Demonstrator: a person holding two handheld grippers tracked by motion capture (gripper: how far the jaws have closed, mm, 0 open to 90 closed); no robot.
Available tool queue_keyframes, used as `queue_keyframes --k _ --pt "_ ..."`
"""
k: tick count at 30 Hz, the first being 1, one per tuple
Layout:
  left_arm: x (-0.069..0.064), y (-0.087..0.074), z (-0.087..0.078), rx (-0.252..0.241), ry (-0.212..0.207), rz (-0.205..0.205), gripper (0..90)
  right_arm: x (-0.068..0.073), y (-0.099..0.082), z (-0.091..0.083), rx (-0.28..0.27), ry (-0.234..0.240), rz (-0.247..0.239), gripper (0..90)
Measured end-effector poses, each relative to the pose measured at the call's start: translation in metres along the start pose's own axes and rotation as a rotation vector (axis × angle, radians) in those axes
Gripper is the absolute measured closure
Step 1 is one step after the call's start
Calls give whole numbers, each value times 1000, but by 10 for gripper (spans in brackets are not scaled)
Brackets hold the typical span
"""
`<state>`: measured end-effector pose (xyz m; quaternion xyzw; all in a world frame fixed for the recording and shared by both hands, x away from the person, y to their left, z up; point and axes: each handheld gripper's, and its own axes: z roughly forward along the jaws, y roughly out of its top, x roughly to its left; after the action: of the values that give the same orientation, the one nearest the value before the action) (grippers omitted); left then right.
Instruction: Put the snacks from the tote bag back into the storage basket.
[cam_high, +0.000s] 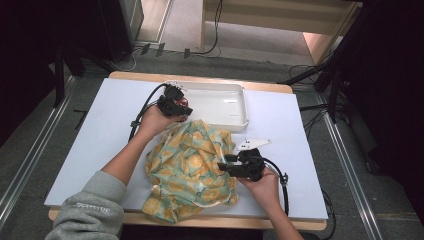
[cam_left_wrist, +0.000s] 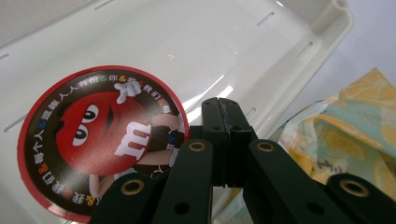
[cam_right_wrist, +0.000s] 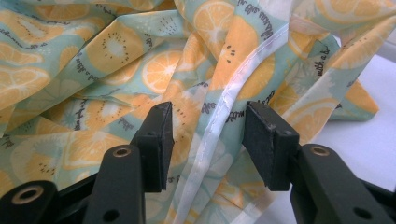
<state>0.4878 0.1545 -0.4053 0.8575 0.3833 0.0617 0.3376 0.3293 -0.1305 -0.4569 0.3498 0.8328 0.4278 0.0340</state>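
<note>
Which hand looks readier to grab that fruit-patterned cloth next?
Probably the right. The right gripper has open jaws straddling a white seam of the cloth. The left gripper is shut, over the white tray, beside a round red sticker.

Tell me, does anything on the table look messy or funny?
Yes. The fruit-print cloth lies crumpled in a heap instead of flat, and its front edge hangs over the table. A round red candy-character disc sits by the white tray.

A white "m" is showing on the red character of the round sticker (cam_left_wrist: 100, 144), ringed by Chinese characters; the cloth's (cam_right_wrist: 140, 60) script is staying illegible.
</note>
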Motion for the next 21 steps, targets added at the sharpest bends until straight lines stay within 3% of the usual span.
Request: queue_keyframes --k 11,21 --pt "8 -9 -11 -5 35 -1 900 0 0 0 -1 0 0 536" --pt "16 -16 -18 -8 31 -18 900 0 0 0 1 3 3 536"
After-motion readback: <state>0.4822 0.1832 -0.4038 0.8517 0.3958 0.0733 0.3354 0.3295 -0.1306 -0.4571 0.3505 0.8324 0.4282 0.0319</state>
